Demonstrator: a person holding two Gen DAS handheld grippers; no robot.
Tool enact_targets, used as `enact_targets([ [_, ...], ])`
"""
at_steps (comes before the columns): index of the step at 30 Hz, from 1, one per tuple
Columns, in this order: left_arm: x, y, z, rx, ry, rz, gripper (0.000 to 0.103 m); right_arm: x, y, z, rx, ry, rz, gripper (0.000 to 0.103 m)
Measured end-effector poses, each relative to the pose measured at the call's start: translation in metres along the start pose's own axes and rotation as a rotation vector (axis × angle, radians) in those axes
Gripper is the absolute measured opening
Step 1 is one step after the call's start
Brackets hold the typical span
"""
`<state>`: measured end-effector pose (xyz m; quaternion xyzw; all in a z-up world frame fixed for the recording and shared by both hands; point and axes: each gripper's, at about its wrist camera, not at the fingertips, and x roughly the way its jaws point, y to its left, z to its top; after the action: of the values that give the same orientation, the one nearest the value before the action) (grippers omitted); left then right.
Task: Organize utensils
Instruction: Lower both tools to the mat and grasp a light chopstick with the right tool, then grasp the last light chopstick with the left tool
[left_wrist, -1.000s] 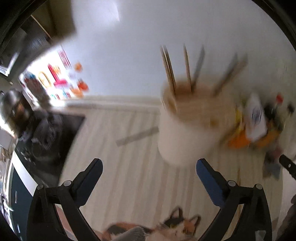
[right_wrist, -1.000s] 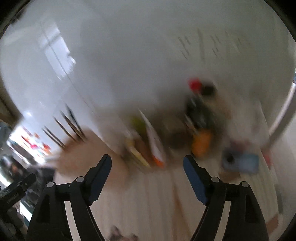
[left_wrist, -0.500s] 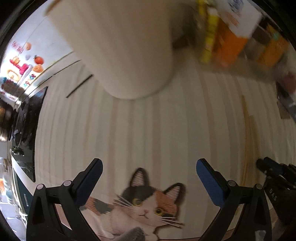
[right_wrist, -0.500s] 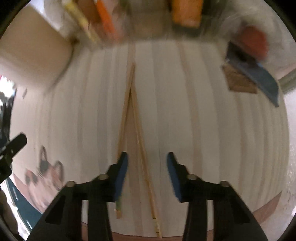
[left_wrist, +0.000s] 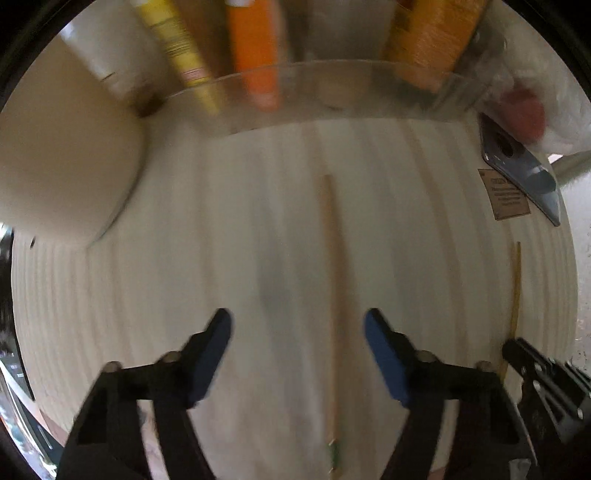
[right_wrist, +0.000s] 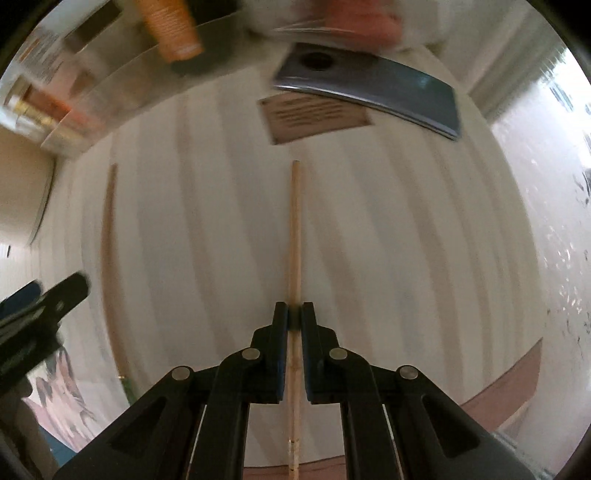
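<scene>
Two wooden chopsticks lie on a pale striped mat. My right gripper (right_wrist: 294, 314) is shut on one chopstick (right_wrist: 295, 229), which runs straight ahead between its pads. My left gripper (left_wrist: 297, 325) is open above the other chopstick (left_wrist: 334, 280), which lies between its fingers, nearer the right one. That second chopstick also shows at the left of the right wrist view (right_wrist: 108, 236). The held chopstick shows at the right edge of the left wrist view (left_wrist: 515, 284). The cream utensil holder (left_wrist: 62, 166) stands at the far left.
A clear tray (left_wrist: 325, 96) with packets and bottles stands at the back. A blue phone (right_wrist: 373, 86) and a brown card (right_wrist: 314, 116) lie at the back right. A cat picture (right_wrist: 70, 398) is on the mat's near left. The mat's edge is close at the front.
Both grippers swung down from the holder to the mat. The right gripper closed on one chopstick. The left gripper moved right over the other chopstick and narrowed.
</scene>
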<state>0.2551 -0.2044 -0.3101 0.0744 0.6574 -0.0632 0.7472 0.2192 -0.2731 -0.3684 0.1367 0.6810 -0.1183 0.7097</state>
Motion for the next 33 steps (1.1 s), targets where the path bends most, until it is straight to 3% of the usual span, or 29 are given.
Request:
enact_targets([
  [3,0.003,-0.009,0.006,0.025,-0.024,0.014,0.035,0.000,-0.016,-0.003,0.035,0.000,0.004,0.007],
  [5,0.001,-0.012,0.008,0.050,-0.033,-0.002,0.008,0.001,-0.023,-0.004,0.046,0.001,0.008,0.007],
  [6,0.002,-0.015,0.008,0.058,-0.031,0.008,0.005,0.001,-0.025,-0.004,0.049,0.001,0.006,0.007],
  [10,0.000,-0.001,0.001,0.066,-0.032,0.027,0.004,-0.002,-0.024,0.001,0.052,-0.003,-0.003,0.007],
  [15,-0.009,0.049,-0.021,0.026,-0.033,0.043,0.004,-0.008,-0.005,-0.001,0.022,-0.002,0.048,0.007],
  [25,-0.018,0.169,-0.078,-0.144,0.017,0.101,0.004,-0.007,0.113,-0.029,-0.181,0.071,0.207,0.007],
  [29,-0.008,0.202,-0.092,-0.216,0.054,0.080,0.004,0.004,0.154,-0.045,-0.248,0.113,0.211,0.007],
  [33,-0.003,0.231,-0.089,-0.288,0.046,-0.002,0.005,0.011,0.181,-0.048,-0.315,0.106,0.152,0.007],
])
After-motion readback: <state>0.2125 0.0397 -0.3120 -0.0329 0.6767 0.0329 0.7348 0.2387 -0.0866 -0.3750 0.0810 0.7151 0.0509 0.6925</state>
